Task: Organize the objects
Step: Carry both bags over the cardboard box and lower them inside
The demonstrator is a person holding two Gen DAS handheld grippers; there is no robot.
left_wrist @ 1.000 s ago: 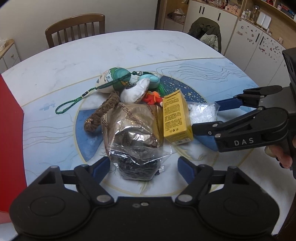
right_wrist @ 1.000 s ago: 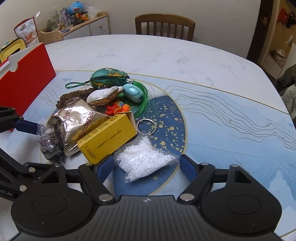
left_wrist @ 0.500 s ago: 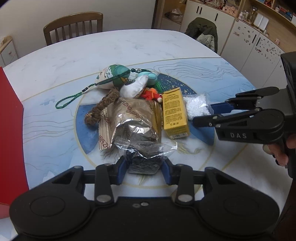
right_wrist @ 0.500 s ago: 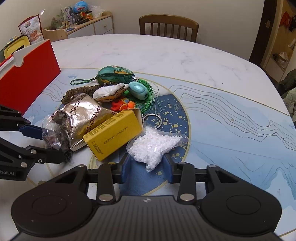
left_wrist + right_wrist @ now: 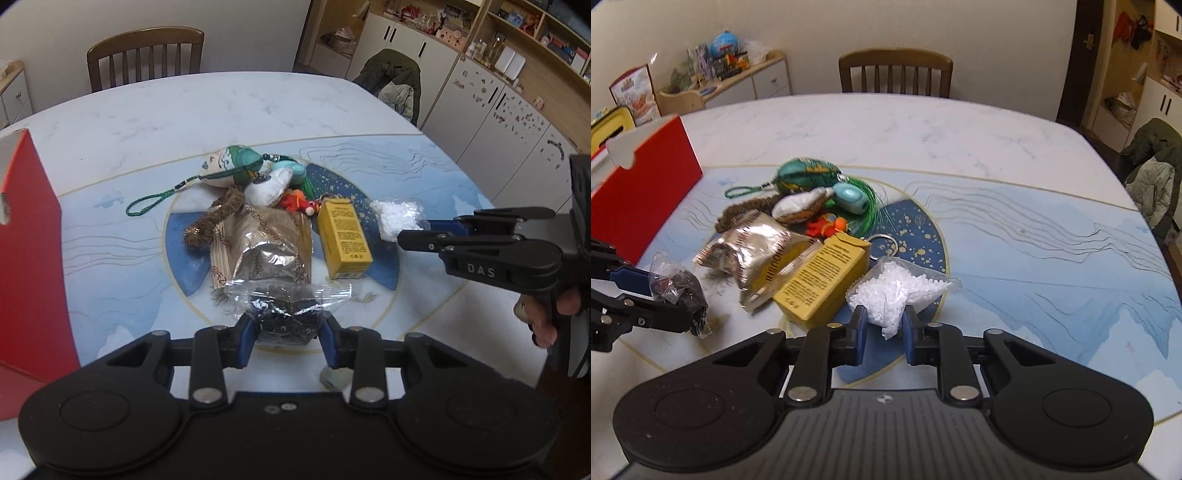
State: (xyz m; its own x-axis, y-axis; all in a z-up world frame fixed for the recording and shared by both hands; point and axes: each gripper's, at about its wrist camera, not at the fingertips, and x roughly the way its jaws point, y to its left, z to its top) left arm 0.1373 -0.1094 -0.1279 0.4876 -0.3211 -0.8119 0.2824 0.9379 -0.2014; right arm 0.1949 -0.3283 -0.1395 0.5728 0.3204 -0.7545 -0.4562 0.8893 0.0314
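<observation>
Desk: a large rounded desk [image 5: 923, 125] with a white marbled top and a pale blue and dark blue map-like pattern edged in gold lines.
Room: a brown wooden slat-back chair [image 5: 895, 72] stands at the far edge before a cream wall; a low cabinet with toys lies to one side, white cupboards and open shelves to the other, and a green jacket [image 5: 397, 86] hangs over a second chair.
Pile: mid-desk lie a yellow cardboard box with black print [image 5: 344, 236], a crinkled silver foil packet [image 5: 271, 247], a teal and white stuffed pouch on a green cord [image 5: 231, 168], a brown braided cord, a small orange toy and a metal key ring.
Red box: a red open-topped cardboard box [image 5: 646, 184] stands near the pile's side, cut off by the frame.
Left gripper [image 5: 286, 338]: fingers have just been closing and are clamped on a clear plastic bag of small dark pieces [image 5: 284, 314].
Right gripper [image 5: 882, 332]: fingers have just been closing and pinch the corner of a clear plastic bag of white pellets [image 5: 897, 288], just beside the yellow box.
Hard to tell: what the dark pieces are; the foil packet's lettering is only partly readable.
</observation>
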